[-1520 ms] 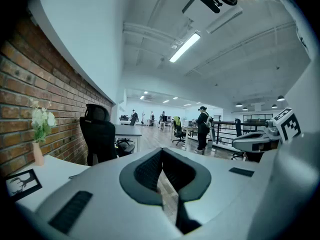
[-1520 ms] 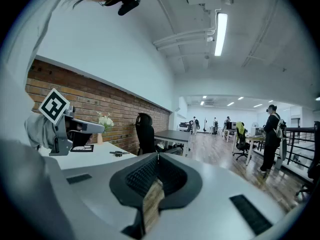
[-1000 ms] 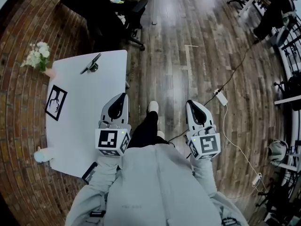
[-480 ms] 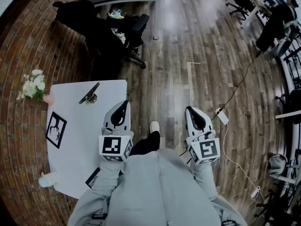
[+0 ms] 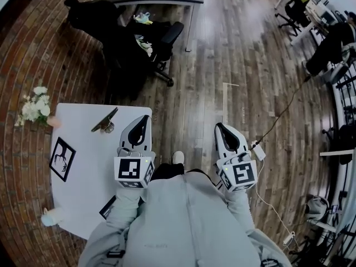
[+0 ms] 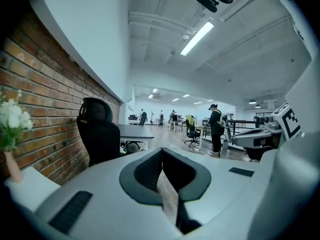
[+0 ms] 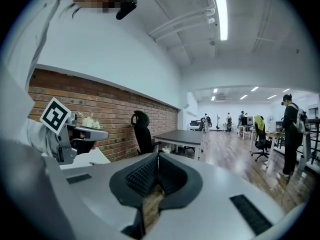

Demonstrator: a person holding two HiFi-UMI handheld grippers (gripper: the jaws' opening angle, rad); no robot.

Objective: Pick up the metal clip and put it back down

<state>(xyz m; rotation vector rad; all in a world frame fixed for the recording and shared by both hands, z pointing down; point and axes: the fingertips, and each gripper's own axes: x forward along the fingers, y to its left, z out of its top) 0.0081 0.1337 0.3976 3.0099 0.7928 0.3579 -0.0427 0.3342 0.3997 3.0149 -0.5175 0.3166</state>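
Since the earlier view the person has walked forward beside the white table, bringing both grippers nearer its far end. Left gripper: above the table's right edge, jaws pressed together, nothing between them. Right gripper: above the wooden floor, jaws likewise closed and empty. Metal clip: lying on the table near its far edge, just ahead and left of the left gripper, apart from it. White flowers: at the table's far left corner.
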